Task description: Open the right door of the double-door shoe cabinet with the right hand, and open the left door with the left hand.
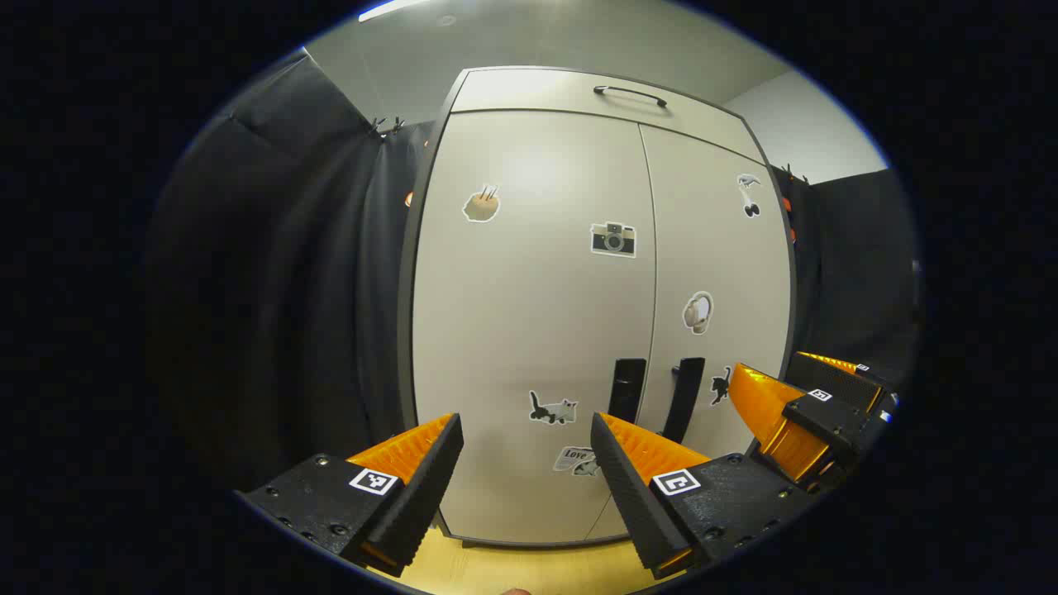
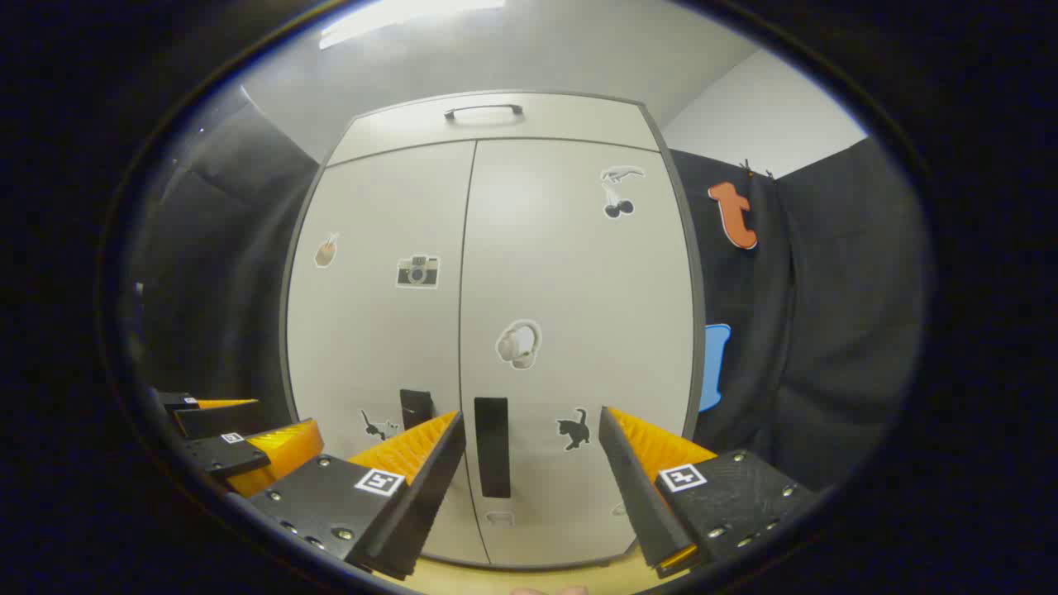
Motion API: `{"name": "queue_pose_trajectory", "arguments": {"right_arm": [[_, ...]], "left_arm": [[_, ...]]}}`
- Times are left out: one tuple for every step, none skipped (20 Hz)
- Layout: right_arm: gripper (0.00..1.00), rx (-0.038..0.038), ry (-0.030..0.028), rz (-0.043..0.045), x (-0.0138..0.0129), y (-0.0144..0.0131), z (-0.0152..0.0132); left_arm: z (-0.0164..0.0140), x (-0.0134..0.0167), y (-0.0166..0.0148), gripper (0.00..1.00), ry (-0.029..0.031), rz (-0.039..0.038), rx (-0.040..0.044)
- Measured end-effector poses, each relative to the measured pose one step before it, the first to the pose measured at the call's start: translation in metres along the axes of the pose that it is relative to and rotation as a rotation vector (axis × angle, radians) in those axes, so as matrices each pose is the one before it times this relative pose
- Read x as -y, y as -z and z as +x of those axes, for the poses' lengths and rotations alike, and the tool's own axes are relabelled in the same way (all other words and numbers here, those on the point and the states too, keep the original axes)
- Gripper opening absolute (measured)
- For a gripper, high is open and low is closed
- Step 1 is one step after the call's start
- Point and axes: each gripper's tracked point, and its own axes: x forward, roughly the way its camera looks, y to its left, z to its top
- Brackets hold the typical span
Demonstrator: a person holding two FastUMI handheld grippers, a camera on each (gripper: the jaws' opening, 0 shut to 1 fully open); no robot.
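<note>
Straight ahead on the wooden floor (image 1: 529, 570) stands the shoe cabinet (image 2: 496, 330), right door (image 2: 579, 330) and left door (image 1: 529, 314) both shut, nothing begun. Right gripper (image 2: 533, 430) hangs spread before the right handle (image 2: 493, 446); left gripper (image 1: 529, 430), also spread, beside the left handle (image 1: 626, 388).

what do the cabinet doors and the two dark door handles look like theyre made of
The cabinet doors, left door and right door, look like smooth matte laminate or painted board: flat off-white faces with a soft, diffuse light patch and no visible grain. The left handle and right handle are flat black bars with a dull finish, perhaps coated metal or plastic; the look leaves that open.
</note>
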Motion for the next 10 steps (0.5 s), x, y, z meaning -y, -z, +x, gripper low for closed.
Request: {"name": "queue_pose_trajectory", "arguments": {"right_arm": [[0.94,-0.00264,-0.00401,-0.00172,-0.00076,0.00249,0.00218],[0.94,-0.00269,-0.00433,-0.00206,-0.00081,0.00110,0.00164],[0.94,-0.00417,-0.00290,-0.00230,-0.00047,0.00222,0.00194],[0.96,-0.00383,-0.00228,-0.00232,-0.00025,0.00153,0.00169],[0.94,-0.00239,-0.00345,-0.00168,-0.00081,0.00174,0.00158],[0.94,-0.00184,-0.00407,-0.00014,-0.00090,0.00071,0.00137],[0.94,0.00037,-0.00459,0.00029,-0.00049,0.00075,0.00077],[0.94,0.00022,-0.00350,0.00114,-0.00090,-0.00016,0.00123],[0.94,0.00037,-0.00387,0.00208,-0.00083,0.00071,0.00114],[0.94,-0.00097,-0.00345,0.00292,-0.00099,0.00021,0.00081]], "left_arm": [[-0.00046,-0.00290,0.00029,0.96,-0.01144,-0.00297,0.00146],[-0.00011,-0.00222,-0.00045,0.96,-0.00930,-0.00322,0.00020],[0.00045,-0.00190,0.00099,0.92,-0.00796,-0.00266,-0.00003],[-0.00026,-0.00155,0.00024,0.96,-0.00668,-0.00200,-0.00129],[-0.00027,-0.00156,0.00066,0.96,-0.00716,-0.00196,-0.00130],[0.00042,-0.00166,0.00052,0.92,-0.00656,-0.00292,-0.00084],[-0.00032,-0.00092,-0.00003,0.92,-0.00512,-0.00205,-0.00068],[-0.00057,-0.00200,0.00006,0.96,-0.00636,-0.00178,0.00024],[0.00030,-0.00225,-0.00046,0.96,-0.00594,-0.00079,0.00034],[-0.00085,-0.00235,-0.00053,0.96,-0.00674,0.00053,0.00109]]}}
